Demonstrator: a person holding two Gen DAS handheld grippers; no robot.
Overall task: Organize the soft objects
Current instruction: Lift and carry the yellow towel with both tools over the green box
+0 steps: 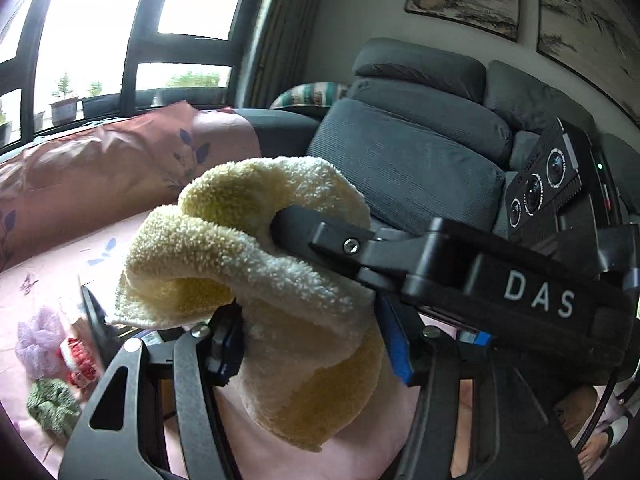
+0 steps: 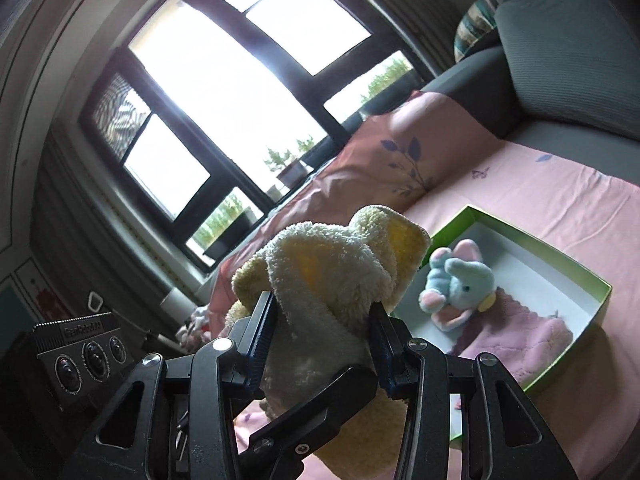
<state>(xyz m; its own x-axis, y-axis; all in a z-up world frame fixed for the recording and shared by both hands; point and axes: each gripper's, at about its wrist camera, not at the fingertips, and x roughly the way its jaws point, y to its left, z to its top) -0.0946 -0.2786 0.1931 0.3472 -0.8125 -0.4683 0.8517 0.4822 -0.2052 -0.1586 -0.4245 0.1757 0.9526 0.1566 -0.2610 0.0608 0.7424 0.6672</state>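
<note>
Both grippers are clamped on one yellow fleece cloth, carried in the air above the pink sheet.

Left gripper: blue pads press into the lower fold of the cloth from either side; grasping. The cloth bunches up and away from the pads, and a tail hangs down between the fingers toward the sheet.

Right gripper: pads pinch a thick roll of the same cloth; grasping. In the left wrist view one of its fingers pokes into the upper bundle from the right.

Progress, as I judge it:
- Green box lies open on the sheet, right of and beyond the right gripper.
- Already inside it: a blue-and-pink plush elephant and a folded mauve cloth, elephant resting partly on the cloth.
- Yellow cloth is in transit, not yet over the box; it sits just left of the box's near-left corner in the right wrist view.
- Still loose on the sheet, far left in the left wrist view: a lilac mesh puff, a red-and-white item (blurred, cannot identify) and a green knitted piece.

So roughly two items stowed, one in hand, about three left.

Next move probably needs the cloth brought right and over the free white floor of the box before either grip lets go. Risk: the hanging tail may drape over the box wall.
</note>
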